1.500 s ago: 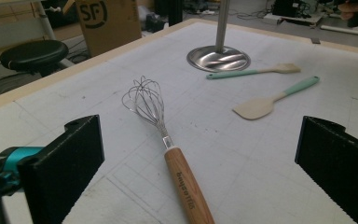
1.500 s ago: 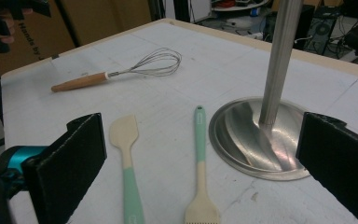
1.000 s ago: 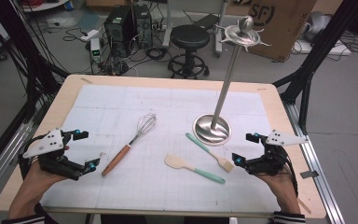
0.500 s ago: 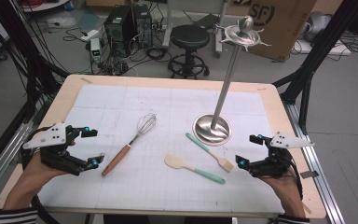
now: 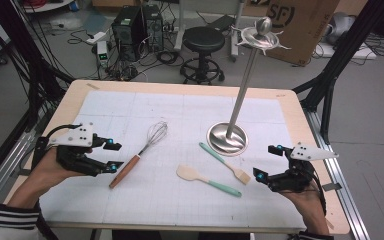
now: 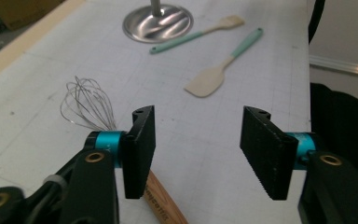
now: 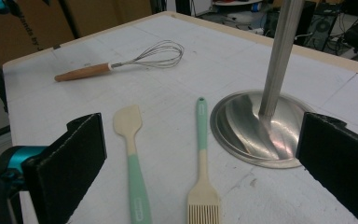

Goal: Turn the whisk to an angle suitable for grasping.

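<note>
Since the earlier frames the left gripper [image 5: 112,156] has shifted a little up the frame at the lower left of the high view, and its jaws have just been closing toward each other with nothing between them. They now stand about half apart, pads bare. The whisk [image 5: 140,153] lies on the white gridded mat [image 5: 180,115] left of centre, its wooden handle slanting down toward the lower left and its wire head up and to the right. The handle's end sits just beside the left gripper's fingertips, apart from them. In the left gripper view the handle [image 6: 165,203] passes low under the left jaw rather than between the two, and the wire head [image 6: 86,103] shows at the middle left. The right gripper [image 5: 267,162] hovers at the lower right of the high view, jaws spread wide and holding nothing. Ahead of it lie a cream spatula [image 5: 207,180] with a mint handle and a pastry brush [image 5: 225,162], near each other, with the round steel base of a utensil stand [image 5: 227,138] just above the brush's handle tip.
</note>
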A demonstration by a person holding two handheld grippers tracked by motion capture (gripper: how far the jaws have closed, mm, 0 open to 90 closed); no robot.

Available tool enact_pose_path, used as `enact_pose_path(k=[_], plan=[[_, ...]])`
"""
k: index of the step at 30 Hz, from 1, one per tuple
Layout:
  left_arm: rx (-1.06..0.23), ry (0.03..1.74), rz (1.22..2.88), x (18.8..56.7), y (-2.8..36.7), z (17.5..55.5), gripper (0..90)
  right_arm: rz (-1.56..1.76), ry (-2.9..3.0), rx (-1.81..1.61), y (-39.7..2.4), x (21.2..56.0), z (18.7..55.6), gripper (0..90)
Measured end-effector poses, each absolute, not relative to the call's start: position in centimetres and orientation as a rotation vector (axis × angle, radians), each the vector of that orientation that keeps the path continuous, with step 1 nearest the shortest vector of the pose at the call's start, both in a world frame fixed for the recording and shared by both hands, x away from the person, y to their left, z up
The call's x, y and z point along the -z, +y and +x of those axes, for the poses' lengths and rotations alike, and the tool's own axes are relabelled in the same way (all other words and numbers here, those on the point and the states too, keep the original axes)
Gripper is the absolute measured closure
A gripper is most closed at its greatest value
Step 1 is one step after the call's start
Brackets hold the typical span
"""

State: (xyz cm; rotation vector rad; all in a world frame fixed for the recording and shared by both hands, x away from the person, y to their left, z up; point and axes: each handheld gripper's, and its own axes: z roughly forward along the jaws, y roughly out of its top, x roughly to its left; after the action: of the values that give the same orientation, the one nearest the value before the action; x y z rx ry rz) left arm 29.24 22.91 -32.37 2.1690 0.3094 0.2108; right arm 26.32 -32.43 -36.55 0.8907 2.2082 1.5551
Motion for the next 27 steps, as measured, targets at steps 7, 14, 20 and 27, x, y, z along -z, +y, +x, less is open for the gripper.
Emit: enact_pose_path(k=[7,14,20,27], plan=[[-0.125,0.315,2.226,32.6,22.0,29.9,67.4,0.880,2.206,-1.560,-32.4,36.5,26.4,0.0],[-0.075,0.280,2.357,33.2,20.1,29.8,81.3,0.873,2.220,-1.559,-32.2,36.4,26.5,0.0],[-0.074,0.272,2.447,34.0,19.4,30.0,89.6,0.847,2.259,-1.550,-31.7,36.4,26.6,0.1],[-0.042,0.289,2.514,35.2,18.8,30.5,89.6,0.837,2.277,-1.524,-31.3,36.6,26.9,0.0]])
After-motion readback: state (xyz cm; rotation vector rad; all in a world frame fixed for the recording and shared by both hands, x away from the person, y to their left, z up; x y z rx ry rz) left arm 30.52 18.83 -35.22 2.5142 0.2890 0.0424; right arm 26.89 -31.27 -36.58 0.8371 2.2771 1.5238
